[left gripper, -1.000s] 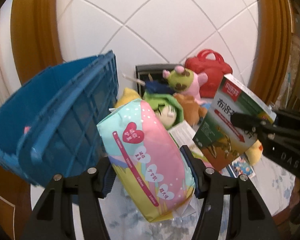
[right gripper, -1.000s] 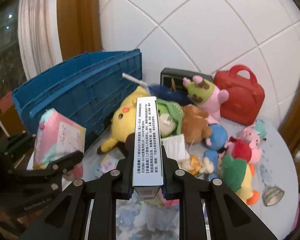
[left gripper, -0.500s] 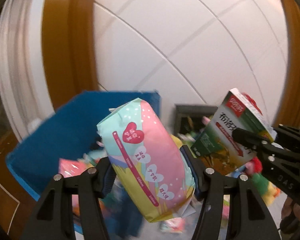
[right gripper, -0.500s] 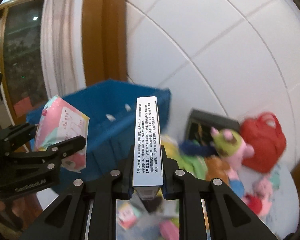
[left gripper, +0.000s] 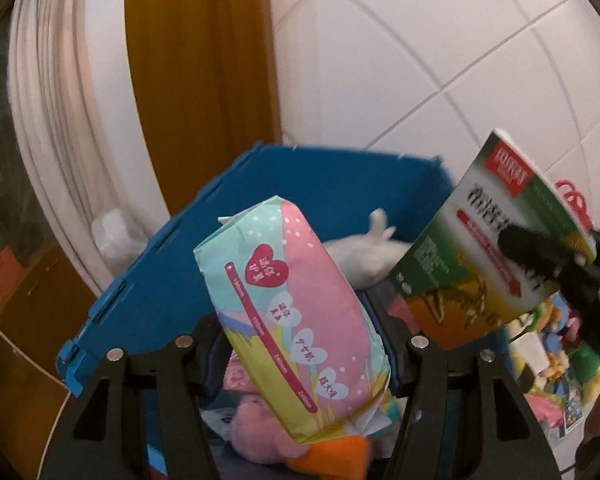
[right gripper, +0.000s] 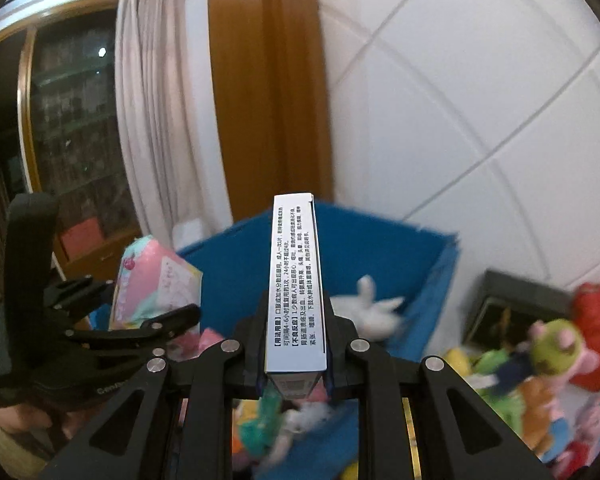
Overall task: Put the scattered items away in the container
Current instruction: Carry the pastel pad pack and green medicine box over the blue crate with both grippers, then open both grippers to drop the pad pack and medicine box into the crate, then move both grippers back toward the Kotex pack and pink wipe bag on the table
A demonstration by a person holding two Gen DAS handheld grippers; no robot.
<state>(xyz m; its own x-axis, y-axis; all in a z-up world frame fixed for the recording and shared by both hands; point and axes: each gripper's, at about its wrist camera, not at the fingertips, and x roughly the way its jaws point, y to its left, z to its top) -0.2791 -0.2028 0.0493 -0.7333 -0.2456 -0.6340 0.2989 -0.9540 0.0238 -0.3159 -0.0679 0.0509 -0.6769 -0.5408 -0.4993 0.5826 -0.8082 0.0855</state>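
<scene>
Both grippers have swung away from the toy pile since a second ago, and each now hangs over the open blue crate [left gripper: 172,280], which then stood off to the left. At far left, pale pleated curtain [right gripper: 148,120] hangs beside a glossy wooden door frame [left gripper: 204,80]. The left gripper [left gripper: 304,344] is clamped on a soft, puffy plastic pack [left gripper: 296,320] printed in pink and mint with hearts; its crinkled end seam points down toward the crate. The crate is hard moulded plastic with ribbed, slotted walls, and inside lie a white plush [left gripper: 364,256], a fuzzy pink toy [left gripper: 260,436] and other blurred soft things. To the right, the right gripper [right gripper: 294,364] pinches a flat rectangular cardboard box [right gripper: 296,280] by its broad faces, the narrow white printed edge facing the camera; from the left wrist view its front is green and orange. Farther right, on the table, sit a green-and-pink plush [right gripper: 552,344] and a shiny red handbag [right gripper: 596,328] against white tiled wall [right gripper: 480,100].
</scene>
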